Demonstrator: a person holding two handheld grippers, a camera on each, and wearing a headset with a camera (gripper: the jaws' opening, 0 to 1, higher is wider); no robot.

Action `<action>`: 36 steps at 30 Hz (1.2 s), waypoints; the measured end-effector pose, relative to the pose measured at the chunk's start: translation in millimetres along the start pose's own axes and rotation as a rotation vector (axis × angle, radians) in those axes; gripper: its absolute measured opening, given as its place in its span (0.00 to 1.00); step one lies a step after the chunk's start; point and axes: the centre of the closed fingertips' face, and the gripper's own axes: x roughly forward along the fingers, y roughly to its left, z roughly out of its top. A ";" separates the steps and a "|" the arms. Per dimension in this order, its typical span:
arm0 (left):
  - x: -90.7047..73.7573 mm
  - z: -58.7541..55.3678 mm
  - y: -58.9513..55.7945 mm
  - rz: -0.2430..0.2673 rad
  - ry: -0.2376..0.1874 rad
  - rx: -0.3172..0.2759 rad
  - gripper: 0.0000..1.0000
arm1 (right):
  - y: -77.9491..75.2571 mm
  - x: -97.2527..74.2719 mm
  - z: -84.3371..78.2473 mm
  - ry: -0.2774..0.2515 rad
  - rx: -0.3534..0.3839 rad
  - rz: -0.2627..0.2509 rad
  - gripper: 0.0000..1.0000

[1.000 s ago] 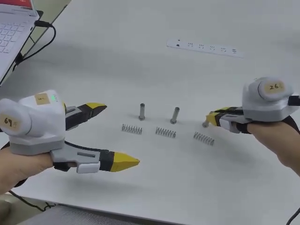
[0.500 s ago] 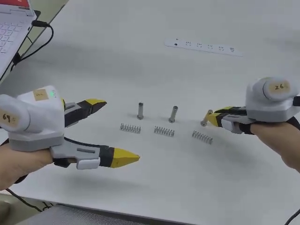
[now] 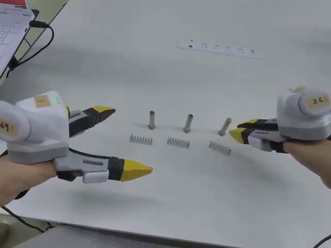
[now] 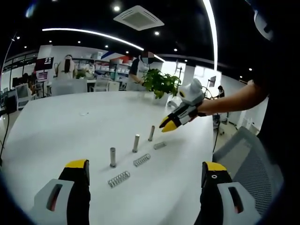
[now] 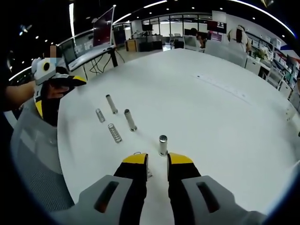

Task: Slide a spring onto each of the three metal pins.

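**Head view**
- Table (image 3: 170,206): white, carried all items.
- Left claw (image 3: 121,139): jaws spread wide, nothing btwn them, held above table, well apart from the pins.
- Right claw (image 3: 239,130): tips nearly pressed together w/ a slim gap, pinching nothing, just beside pin 3 (image 3: 226,126).
- Pin 1 (image 3: 151,119), pin 2 (image 3: 189,123), pin 3: stood in a row, all bare.
- Spring 1 (image 3: 140,139), spring 2 (image 3: 178,142), spring 3 (image 3: 220,148): lay flat, one on the near side of each pin, not touching it.
- Power strip (image 3: 221,49): far side of table.
- Laptop (image 3: 13,26) w/ cable (image 3: 39,44): top-left corner.

**Left gripper view**
- Own claw (image 4: 144,165) spread, empty.
- Pin row ran away toward the right claw (image 4: 169,123), pin 1 (image 4: 113,157) nearest.
- Springs lay alongside.

**Right gripper view**
- Own claw (image 5: 157,159) had a narrow gap and held nothing.
- Pin 3 (image 5: 162,145) stood just beyond the tips, not btwn them.
- Spring 3 was mostly hidden by a jaw.
- Left claw (image 5: 58,96) was beyond pin 1.
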 end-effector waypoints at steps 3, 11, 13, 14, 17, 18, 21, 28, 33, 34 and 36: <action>0.0 -1.3 0.8 0.001 0.002 -0.003 0.97 | 6.5 -1.1 -3.9 0.008 -0.032 0.017 0.15; -2.0 -3.1 2.9 0.006 0.009 -0.003 0.97 | 25.6 1.7 -15.7 0.042 -0.125 0.075 0.16; -2.4 -3.8 3.4 0.008 0.011 -0.003 0.96 | 27.6 3.2 -18.6 0.053 -0.137 0.084 0.17; -2.4 -3.8 3.4 0.008 0.011 -0.004 0.96 | 27.2 3.8 -19.8 0.056 -0.139 0.084 0.17; -2.4 -5.2 2.9 0.006 0.017 -0.003 0.96 | 27.4 4.6 -21.4 0.063 -0.150 0.090 0.17; -2.5 -5.5 2.8 0.005 0.018 -0.003 0.96 | 27.5 4.9 -21.9 0.066 -0.153 0.091 0.17; -2.7 -5.0 2.7 0.006 0.015 -0.006 0.96 | 28.6 5.3 -22.1 0.069 -0.160 0.097 0.17; -3.3 -5.5 1.3 0.003 0.020 -0.006 0.96 | 30.6 7.2 -26.0 0.089 -0.196 0.110 0.17; -3.2 -6.4 0.1 0.001 0.026 -0.005 0.96 | 28.0 12.2 -34.0 0.124 -0.214 0.113 0.18; -3.3 -6.5 -0.1 0.001 0.027 -0.003 0.96 | 28.0 12.2 -34.3 0.125 -0.212 0.115 0.18; -3.9 -6.6 -0.4 0.002 0.027 -0.004 0.96 | 27.9 12.1 -33.7 0.125 -0.212 0.114 0.18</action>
